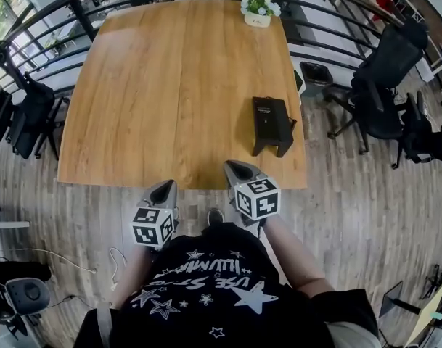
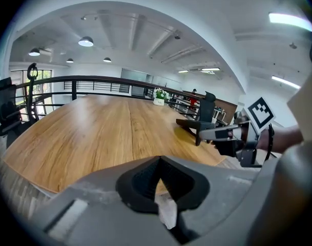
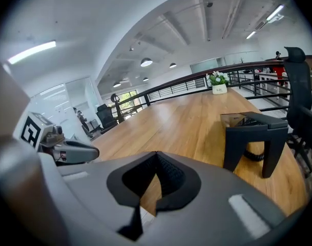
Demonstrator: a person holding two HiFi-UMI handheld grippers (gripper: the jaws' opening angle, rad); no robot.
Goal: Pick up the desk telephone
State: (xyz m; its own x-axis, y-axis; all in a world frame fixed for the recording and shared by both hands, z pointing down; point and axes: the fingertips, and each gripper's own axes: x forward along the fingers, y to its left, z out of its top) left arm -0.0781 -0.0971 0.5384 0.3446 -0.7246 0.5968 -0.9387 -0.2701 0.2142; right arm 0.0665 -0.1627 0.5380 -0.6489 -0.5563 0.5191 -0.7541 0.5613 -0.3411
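Observation:
The black desk telephone (image 1: 271,122) stands on its angled base near the right front corner of the long wooden table (image 1: 170,85). In the right gripper view the telephone (image 3: 253,129) is ahead and to the right, its coiled cord showing beneath it. Both grippers hang at the table's near edge, short of the phone. My left gripper (image 1: 165,189) is shut and holds nothing. My right gripper (image 1: 239,170) is also shut and holds nothing, and is the closer one to the phone. From the left gripper view the telephone (image 2: 195,127) is far right, beyond the right gripper (image 2: 217,133).
A white pot of flowers (image 1: 258,11) sits at the table's far end. Black office chairs stand to the right (image 1: 384,78) and left (image 1: 25,118). A dark railing (image 1: 329,9) curves round the far side. Wood floor lies under me.

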